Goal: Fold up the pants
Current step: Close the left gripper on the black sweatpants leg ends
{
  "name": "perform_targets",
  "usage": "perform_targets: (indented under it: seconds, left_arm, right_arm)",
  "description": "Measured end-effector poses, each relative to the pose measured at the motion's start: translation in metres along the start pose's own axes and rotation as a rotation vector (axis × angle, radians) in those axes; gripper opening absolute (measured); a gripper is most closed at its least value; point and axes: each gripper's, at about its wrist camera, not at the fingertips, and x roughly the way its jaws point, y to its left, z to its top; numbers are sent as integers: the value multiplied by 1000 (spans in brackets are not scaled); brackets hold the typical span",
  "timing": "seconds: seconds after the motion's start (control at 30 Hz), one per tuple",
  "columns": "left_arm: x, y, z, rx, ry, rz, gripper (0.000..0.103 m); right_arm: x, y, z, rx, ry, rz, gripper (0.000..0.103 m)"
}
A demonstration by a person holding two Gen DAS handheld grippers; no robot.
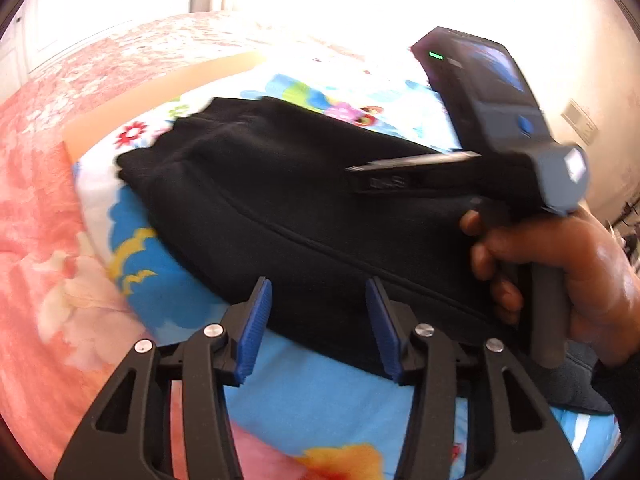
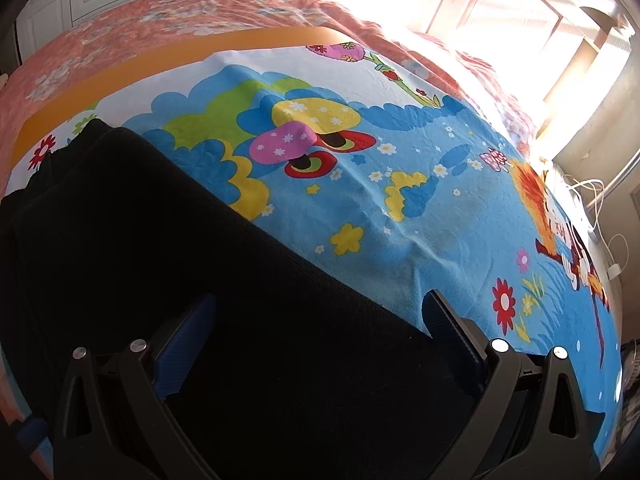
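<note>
1. On the bed (image 2: pixel 168 12), over a cartoon-print blanket (image 2: pixel 420 216), black pants (image 1: pixel 288 200) lie in a folded stack.
2. Left tool (image 1: pixel 318 326): blue pads apart, nothing between them, hovering at the near edge of the pants.
3. Right tool (image 2: pixel 316 334): fingers spread wide, low over the pants' edge; black cloth fills the gap, contact unclear.
4. Left wrist view: right hand (image 1: pixel 560 272) holds the grey handle, its fingers reaching over the pants.
5. Orange board (image 2: pixel 120 68) sticks out under the blanket's far edge.
</note>
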Motion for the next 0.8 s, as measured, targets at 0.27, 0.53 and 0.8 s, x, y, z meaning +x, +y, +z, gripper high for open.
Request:
perform_targets:
  seconds: [0.27, 0.53, 0.8]
  left_arm:
    - [1, 147, 23, -395, -51, -207, 49]
    - [45, 171, 44, -537, 23, -421, 48]
    - [73, 184, 55, -613, 32, -576, 47]
  right_arm:
    - [0, 0, 0, 9, -1, 6, 98]
    - [-33, 9, 22, 5, -93, 132, 97]
    - [27, 31, 61, -16, 31, 84, 95]
